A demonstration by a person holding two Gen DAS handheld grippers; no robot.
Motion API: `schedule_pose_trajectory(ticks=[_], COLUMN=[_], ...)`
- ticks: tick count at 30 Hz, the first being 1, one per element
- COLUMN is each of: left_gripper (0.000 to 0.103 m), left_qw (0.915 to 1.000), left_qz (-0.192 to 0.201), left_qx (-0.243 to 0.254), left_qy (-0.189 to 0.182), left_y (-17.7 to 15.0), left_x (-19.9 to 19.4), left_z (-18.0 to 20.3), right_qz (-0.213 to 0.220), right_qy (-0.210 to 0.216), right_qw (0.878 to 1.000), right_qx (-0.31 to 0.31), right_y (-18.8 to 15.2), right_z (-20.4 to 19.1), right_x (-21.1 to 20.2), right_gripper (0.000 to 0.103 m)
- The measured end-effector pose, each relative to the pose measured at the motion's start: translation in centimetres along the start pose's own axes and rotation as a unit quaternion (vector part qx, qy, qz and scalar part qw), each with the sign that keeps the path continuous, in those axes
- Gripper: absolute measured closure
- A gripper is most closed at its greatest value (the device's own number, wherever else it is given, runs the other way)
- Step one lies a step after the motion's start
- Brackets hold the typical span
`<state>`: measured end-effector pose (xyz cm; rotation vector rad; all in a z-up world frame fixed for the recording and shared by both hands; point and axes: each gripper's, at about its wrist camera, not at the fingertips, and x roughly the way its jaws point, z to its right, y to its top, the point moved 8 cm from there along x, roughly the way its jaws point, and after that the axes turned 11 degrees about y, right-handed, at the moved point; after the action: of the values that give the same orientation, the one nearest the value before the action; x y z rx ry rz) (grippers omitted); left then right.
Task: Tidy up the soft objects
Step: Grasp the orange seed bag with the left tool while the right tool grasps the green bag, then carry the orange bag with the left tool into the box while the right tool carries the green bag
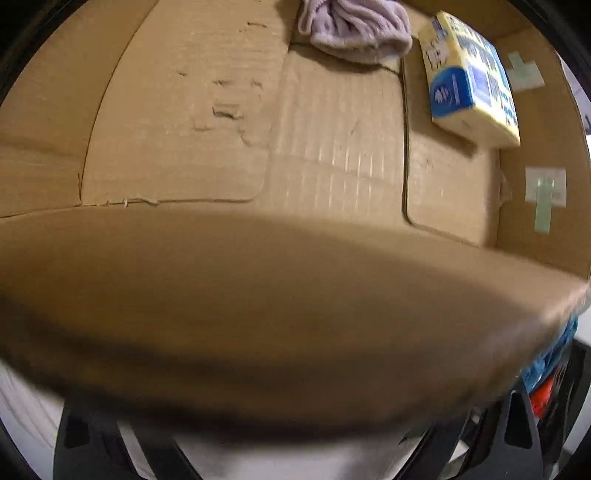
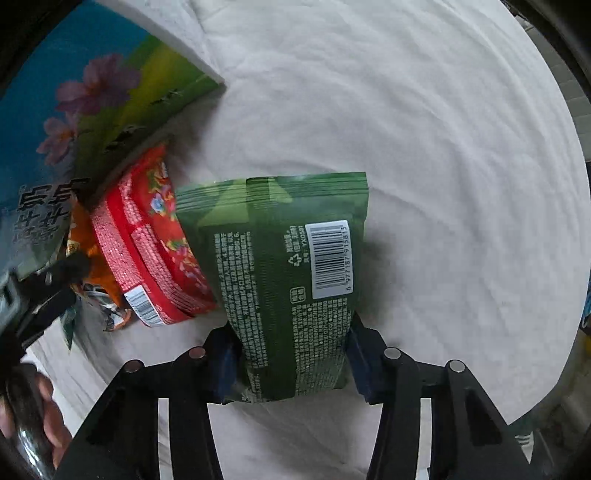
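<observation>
**Right gripper clamped on green pouch; left view blocked by box wall**

Right gripper (image 2: 291,369) is clenched on the green pouch (image 2: 284,280): 2 blue pads (image 2: 223,365) press its lower sides, pouch sticks out ahead of the fingers, barcode side up, above the white cloth (image 2: 424,147).

Clutter just left of the gripper: red floral pack (image 2: 155,243) touching the pouch's left edge, an orange packet (image 2: 92,266) beyond it, mostly hidden. Further ahead-left, a big blue-green pack with pink flowers (image 2: 81,99) overlaps the red pack's far end. At the far left edge a dark gripper part and some fingers (image 2: 51,417) show, blurred. Ahead and right of the gripper only cloth.

Left gripper: only the dark finger bases (image 1: 517,435) show at the bottom; the tips are hidden behind the near wall of the cardboard box (image 1: 258,314), blurred and filling the lower half of the view. Cannot tell whether it is released or clenched.

Past that wall, inside the box: a lilac fuzzy cloth (image 1: 354,29) at the far side ahead, a yellow-blue tissue pack (image 1: 469,81) ahead-right against the right wall. Tape bits (image 1: 545,195) stuck on that wall.
</observation>
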<state>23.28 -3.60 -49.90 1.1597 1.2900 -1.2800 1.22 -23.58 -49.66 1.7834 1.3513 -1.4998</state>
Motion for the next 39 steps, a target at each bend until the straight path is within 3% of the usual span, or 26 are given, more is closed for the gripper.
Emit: schedule_pose_trajectory(ticks=[2, 6, 8, 18, 21, 23, 25, 30, 34, 36, 39], left_gripper=[0.011, 0.034, 0.052, 0.052, 0.046, 0.03, 0.029, 0.029, 0.029, 0.032, 0.048], left_qw=[1.0, 0.9983, 0.9959, 0.9947, 0.9968, 0.9978, 0.9987, 0.9964, 0.9965, 0.9981, 0.9999], left_qz=[0.005, 0.021, 0.033, -0.004, 0.002, -0.007, -0.018, -0.042, -0.032, -0.025, -0.006], left_qx=[0.0, 0.039, 0.064, 0.07, 0.061, 0.058, 0.046, -0.007, -0.019, -0.007, 0.01], left_qy=[0.007, 0.039, 0.056, 0.076, 0.052, 0.03, 0.016, -0.073, -0.076, -0.056, -0.009], left_y=[0.0, -0.8, -1.7, -11.8, -13.2, -13.2, -13.3, -12.9, -12.5, -12.5, -13.0], left_x=[0.1, 0.4, 0.3, 2.6, 3.1, 3.5, 3.8, 3.9, 4.4, 4.1, 3.9], left_z=[0.2, 1.0, 1.5, -1.4, -1.5, -0.8, -0.8, -1.9, -3.8, -3.9, -2.5], right_qz=[-0.002, -0.006, -0.008, -0.053, -0.056, -0.06, -0.063, -0.055, -0.052, -0.051, -0.042], right_qy=[0.002, -0.008, -0.016, -0.07, -0.086, -0.086, -0.085, -0.069, -0.051, -0.043, -0.036], right_qw=[1.0, 1.0, 1.0, 0.992, 0.989, 0.989, 0.988, 0.989, 0.992, 0.994, 0.995], right_qx=[-0.001, -0.009, -0.017, -0.094, -0.106, -0.108, -0.112, -0.115, -0.098, -0.089, -0.084], right_y=[-0.1, 0.1, 0.7, -2.8, -3.2, -3.1, -2.8, -2.2, -1.3, -0.6, 0.4], right_z=[0.2, 0.0, -0.6, -1.3, -0.8, -0.8, -1.0, -1.6, -0.7, -0.5, -0.3], right_x=[0.3, 0.0, 0.1, 0.9, 1.2, 1.5, 1.6, 0.5, -0.2, -0.3, -0.6], right_gripper=[0.05, 0.051, 0.052, 0.054, 0.053, 0.053, 0.053, 0.053, 0.053, 0.053, 0.054])
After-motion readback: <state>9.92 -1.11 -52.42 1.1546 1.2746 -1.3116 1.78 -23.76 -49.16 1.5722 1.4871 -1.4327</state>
